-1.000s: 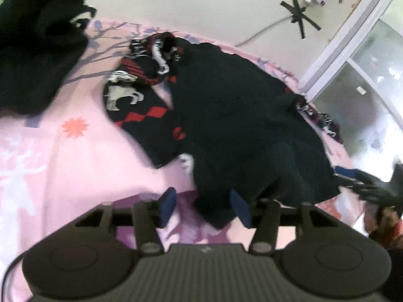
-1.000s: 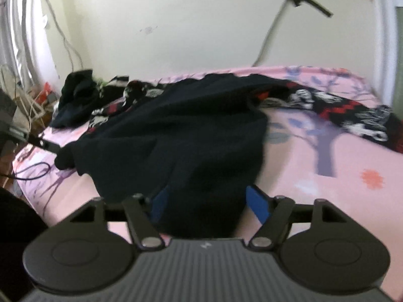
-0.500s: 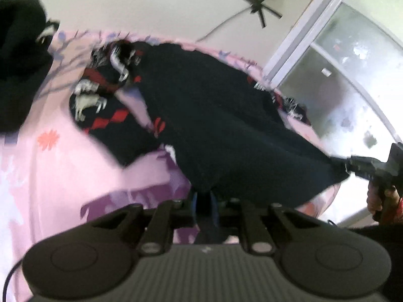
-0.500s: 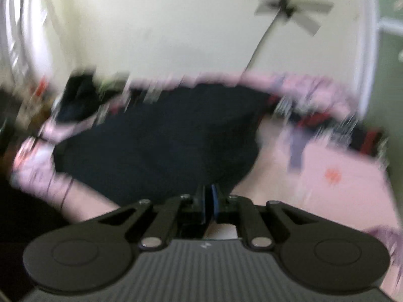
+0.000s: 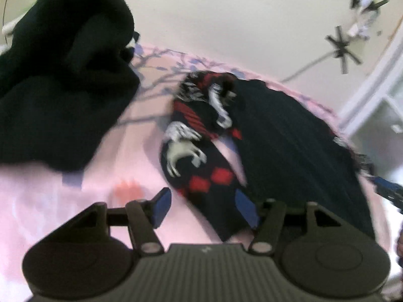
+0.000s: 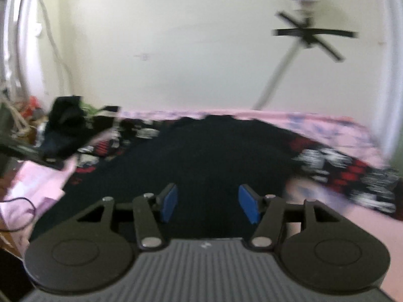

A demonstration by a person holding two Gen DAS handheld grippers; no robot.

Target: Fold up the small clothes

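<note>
A dark navy garment (image 5: 297, 151) lies spread on the pink bed sheet (image 5: 63, 201); it also shows in the right wrist view (image 6: 209, 156). A black garment with red diamonds and white figures (image 5: 199, 158) lies partly under it; it also shows in the right wrist view (image 6: 352, 176). My left gripper (image 5: 205, 207) is open, above the edge of the patterned garment. My right gripper (image 6: 210, 206) is open, over the navy garment's near part. Neither holds cloth.
A black heap of clothes (image 5: 58, 80) sits at the far left of the bed. A cream wall with a cable and black tape crosses (image 5: 342, 47) rises behind. A window frame (image 5: 372, 80) stands at the right. Clutter (image 6: 22, 115) lies left of the bed.
Both grippers were shut on the navy garment half a second ago. Both have opened and let it go. The garment now lies flatter on the bed.
</note>
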